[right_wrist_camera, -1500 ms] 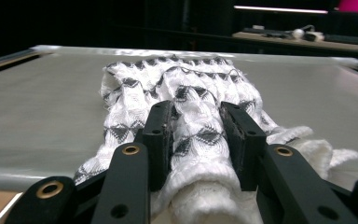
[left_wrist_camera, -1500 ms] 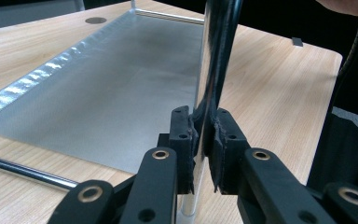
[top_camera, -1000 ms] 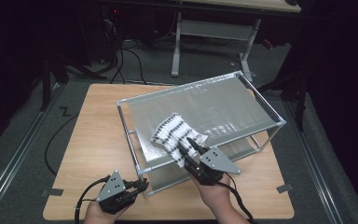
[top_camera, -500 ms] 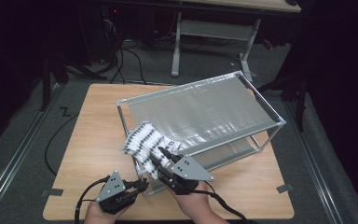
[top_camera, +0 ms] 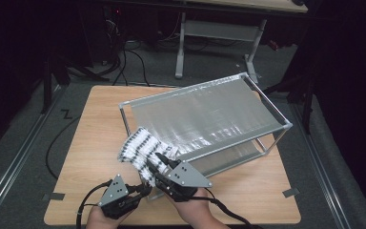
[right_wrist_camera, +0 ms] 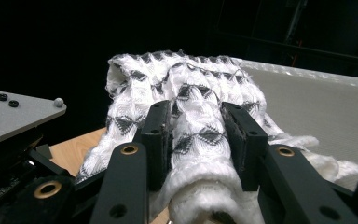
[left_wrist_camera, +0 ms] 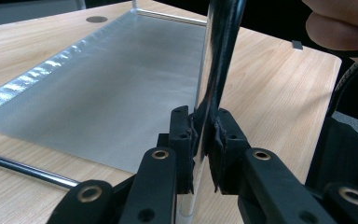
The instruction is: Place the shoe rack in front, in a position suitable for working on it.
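**Sock coming off the rack while the frame is held steady**

The right gripper (right_wrist_camera: 193, 135) is clamped on a bunched fold of the patterned sock (right_wrist_camera: 186, 98), the knit bulging out between its pads. In the high view this gripper (top_camera: 164, 168) sits near the front edge of the tabletop (top_camera: 90, 143), with the sock (top_camera: 140, 149) draped from its jaws over the rack's front left corner and partly resting on the mesh top.

The left gripper (left_wrist_camera: 204, 140) is closed tight on a thin upright post of the rack (left_wrist_camera: 121, 84), its pads pinching the metal on both sides. From above it (top_camera: 143, 191) lies close to the front edge, just left of the right gripper, at the rack's (top_camera: 209, 114) nearest leg.

The step in hand looks like pulling the sock clear of the rack while the other hand braces the frame against sliding. The sock is not yet free: part of it lies on the mesh.

The next move likely calls for drawing the sock further toward the front left, lifting enough that the knit does not snag on the corner bar, then setting it on bare tabletop. The left grip should hold until the sock is off.
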Motion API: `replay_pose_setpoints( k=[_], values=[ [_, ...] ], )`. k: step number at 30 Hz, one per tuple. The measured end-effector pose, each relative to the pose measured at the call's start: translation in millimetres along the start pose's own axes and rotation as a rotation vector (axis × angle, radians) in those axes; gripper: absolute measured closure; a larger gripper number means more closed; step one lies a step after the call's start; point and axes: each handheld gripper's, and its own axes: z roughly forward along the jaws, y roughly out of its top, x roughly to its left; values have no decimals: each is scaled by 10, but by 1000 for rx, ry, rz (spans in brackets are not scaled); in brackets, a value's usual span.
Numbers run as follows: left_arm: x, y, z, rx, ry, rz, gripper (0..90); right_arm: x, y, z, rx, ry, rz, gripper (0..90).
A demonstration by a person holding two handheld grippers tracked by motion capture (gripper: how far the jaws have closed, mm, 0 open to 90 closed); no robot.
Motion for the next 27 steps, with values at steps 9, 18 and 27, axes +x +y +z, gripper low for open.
replay_pose_setpoints(
  k=[9, 18, 27],
  values=[
    [0, -1, -3, 2, 1, -2, 804, -37, 4, 3, 11, -26, -10, 635],
    [-7, -3, -1, 0, 7, -6, 804, -174, -12, -41, 15, -65, -31, 636],
    [3, -3, 0, -2, -3, -63, 795, -331, -53, -147, 5, -93, -17, 636]
  ],
)
